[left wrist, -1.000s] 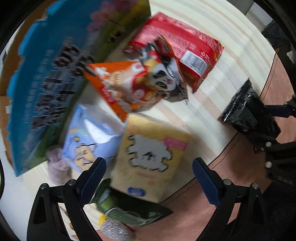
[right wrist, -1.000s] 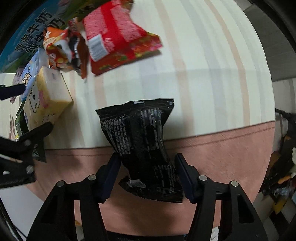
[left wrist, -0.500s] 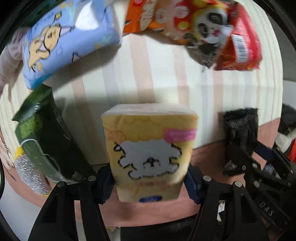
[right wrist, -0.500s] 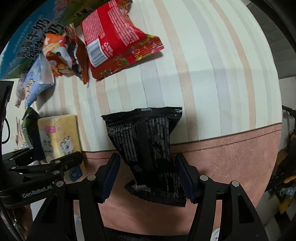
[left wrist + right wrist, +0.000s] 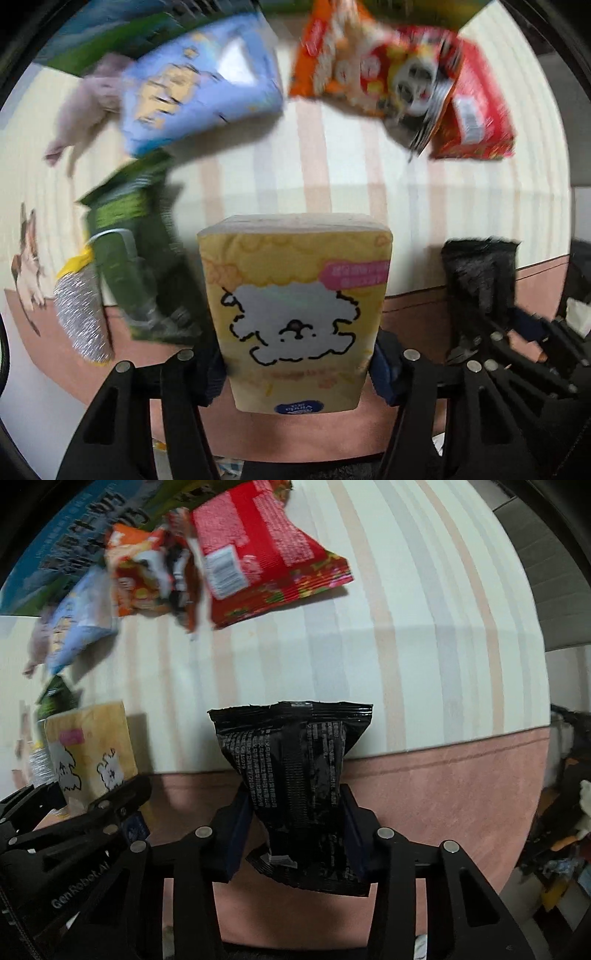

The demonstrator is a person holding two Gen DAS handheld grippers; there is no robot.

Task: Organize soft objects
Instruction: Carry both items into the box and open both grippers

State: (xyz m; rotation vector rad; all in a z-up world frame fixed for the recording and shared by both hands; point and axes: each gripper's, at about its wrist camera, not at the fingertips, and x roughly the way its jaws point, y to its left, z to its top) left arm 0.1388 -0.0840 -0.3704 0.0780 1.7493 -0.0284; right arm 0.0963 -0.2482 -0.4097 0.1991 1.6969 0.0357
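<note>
My left gripper (image 5: 295,373) is shut on a yellow tissue pack with a white dog drawing (image 5: 295,302), held upright over the striped cloth's near edge; the pack also shows in the right wrist view (image 5: 92,749). My right gripper (image 5: 293,834) is shut on a black snack bag (image 5: 291,771), held just right of the tissue pack; the bag shows in the left wrist view (image 5: 476,273). The left gripper's body appears at lower left of the right wrist view (image 5: 74,834).
On the striped cloth (image 5: 406,609) lie a blue pack (image 5: 199,96), an orange panda snack bag (image 5: 369,85), a red bag (image 5: 258,554), a green bag (image 5: 129,251), a silver scrubber (image 5: 81,317) and a pink soft toy (image 5: 92,99). A blue-green carton (image 5: 66,550) lies behind.
The left gripper closed on the yellow tissue pack and swung it round to face the cloth's near edge. The right gripper kept holding the black bag and tightened on it.
</note>
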